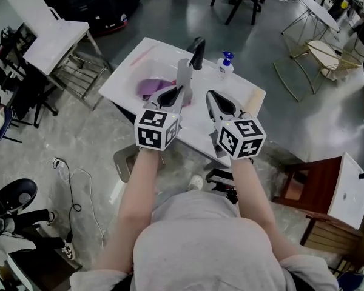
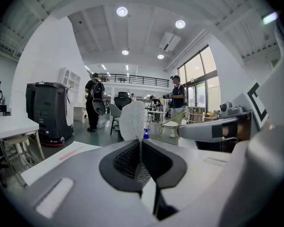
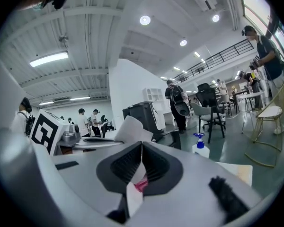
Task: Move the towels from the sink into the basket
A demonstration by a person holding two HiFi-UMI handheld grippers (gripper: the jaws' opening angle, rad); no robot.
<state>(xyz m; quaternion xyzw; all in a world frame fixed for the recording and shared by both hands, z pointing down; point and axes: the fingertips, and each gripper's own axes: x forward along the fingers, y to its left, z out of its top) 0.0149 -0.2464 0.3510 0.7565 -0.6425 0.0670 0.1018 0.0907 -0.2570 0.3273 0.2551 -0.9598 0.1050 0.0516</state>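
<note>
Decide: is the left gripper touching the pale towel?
Touching. The left gripper view shows the left gripper with its jaws shut on the pale towel, which rises from between them.

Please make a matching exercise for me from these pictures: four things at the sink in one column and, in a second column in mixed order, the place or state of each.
Things
1. purple towel
2. pale towel
3. bottle with blue top
4. faucet

Places or states
A. stands on the far rim of the sink, towards the right
B. pinched in the shut jaws of the left gripper, sticking up
C. lies in the basin
D. black, at the far edge of the basin

Pairs: 1-C, 2-B, 3-A, 4-D
</note>
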